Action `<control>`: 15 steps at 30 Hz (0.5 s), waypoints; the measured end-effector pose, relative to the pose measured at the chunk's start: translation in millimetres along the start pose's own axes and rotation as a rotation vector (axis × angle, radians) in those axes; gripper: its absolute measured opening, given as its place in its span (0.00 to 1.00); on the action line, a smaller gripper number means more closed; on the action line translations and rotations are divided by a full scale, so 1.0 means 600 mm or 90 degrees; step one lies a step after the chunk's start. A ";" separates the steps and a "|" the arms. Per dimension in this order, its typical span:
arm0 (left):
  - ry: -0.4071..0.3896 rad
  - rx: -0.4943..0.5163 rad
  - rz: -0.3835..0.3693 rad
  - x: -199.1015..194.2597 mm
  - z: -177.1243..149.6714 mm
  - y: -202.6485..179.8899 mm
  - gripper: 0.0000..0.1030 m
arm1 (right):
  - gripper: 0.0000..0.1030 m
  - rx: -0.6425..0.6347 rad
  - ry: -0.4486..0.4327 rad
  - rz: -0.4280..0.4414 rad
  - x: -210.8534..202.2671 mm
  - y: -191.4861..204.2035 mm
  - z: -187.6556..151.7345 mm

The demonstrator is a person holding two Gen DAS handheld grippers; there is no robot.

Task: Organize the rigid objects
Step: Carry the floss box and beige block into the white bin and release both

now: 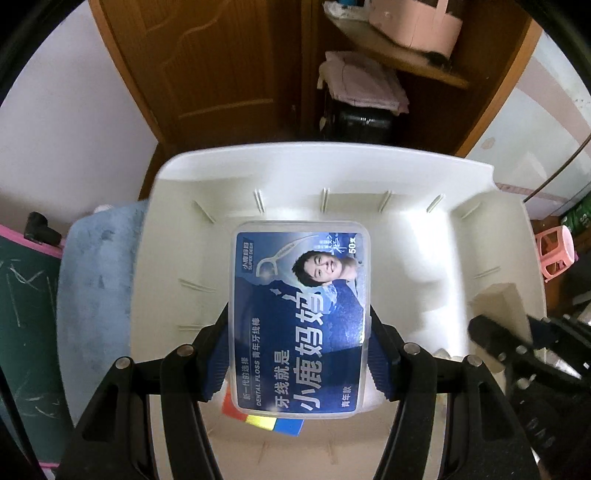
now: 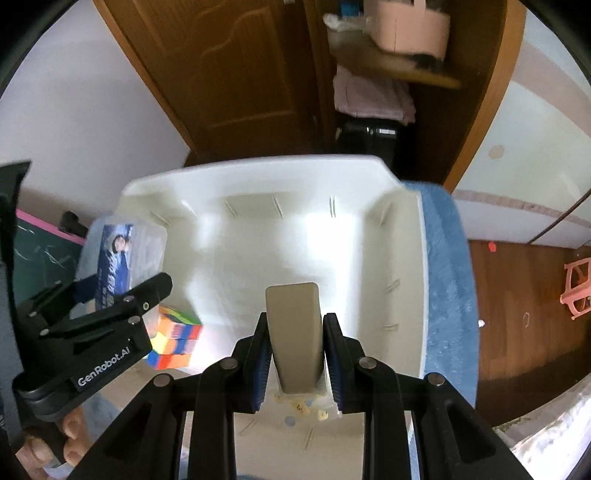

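My left gripper (image 1: 299,332) is shut on a clear dental floss box (image 1: 301,314) with a blue label, held above the white bin (image 1: 258,173). The box also shows in the right wrist view (image 2: 118,258), at the bin's left side. My right gripper (image 2: 295,336) is shut on a beige block (image 2: 293,332), held over the white bin (image 2: 258,173). A colourful puzzle cube (image 2: 175,339) lies on the bin floor at the left; its edge peeks out under the floss box (image 1: 266,421).
The bin sits on a blue fabric surface (image 1: 96,288). Small loose bits (image 2: 303,406) lie on the bin floor under the beige block. A wooden door (image 1: 207,66), shelf with pink items (image 1: 417,26) and pink stool (image 1: 554,254) stand behind.
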State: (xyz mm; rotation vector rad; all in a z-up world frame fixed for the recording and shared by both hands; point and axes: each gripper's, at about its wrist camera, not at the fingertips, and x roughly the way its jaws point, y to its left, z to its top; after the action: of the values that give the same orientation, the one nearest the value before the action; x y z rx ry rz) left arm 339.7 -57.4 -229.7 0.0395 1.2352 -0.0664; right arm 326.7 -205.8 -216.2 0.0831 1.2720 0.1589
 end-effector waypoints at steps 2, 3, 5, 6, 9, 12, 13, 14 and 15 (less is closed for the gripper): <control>0.006 0.002 0.002 0.009 0.002 -0.004 0.64 | 0.26 0.000 0.013 -0.001 0.018 0.000 -0.001; 0.008 0.004 0.004 0.014 0.002 -0.006 0.64 | 0.27 -0.003 0.019 -0.005 0.027 0.001 -0.002; 0.015 0.007 0.003 0.021 0.008 -0.009 0.64 | 0.27 -0.008 0.029 -0.008 0.039 0.001 -0.001; 0.018 0.008 -0.001 0.023 0.009 -0.011 0.65 | 0.27 -0.009 0.035 -0.008 0.044 0.000 0.000; 0.035 0.011 -0.012 0.027 0.009 -0.015 0.69 | 0.28 -0.002 0.051 0.004 0.051 -0.002 -0.003; 0.027 0.008 -0.015 0.018 0.009 -0.015 0.74 | 0.43 -0.003 0.055 0.011 0.061 -0.005 0.002; 0.025 0.006 -0.018 0.012 0.008 -0.015 0.74 | 0.47 -0.006 0.050 0.007 0.059 -0.005 0.000; 0.024 0.006 -0.019 0.010 0.008 -0.014 0.74 | 0.53 -0.008 0.046 0.015 0.058 -0.004 -0.002; 0.023 0.007 -0.020 0.007 0.008 -0.013 0.74 | 0.54 -0.009 0.045 0.022 0.056 -0.003 -0.003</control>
State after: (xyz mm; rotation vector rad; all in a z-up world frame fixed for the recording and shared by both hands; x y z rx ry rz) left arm 345.2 -65.7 -232.0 0.0301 1.2726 -0.1001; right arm 334.5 -202.2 -249.0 0.0882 1.3404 0.2010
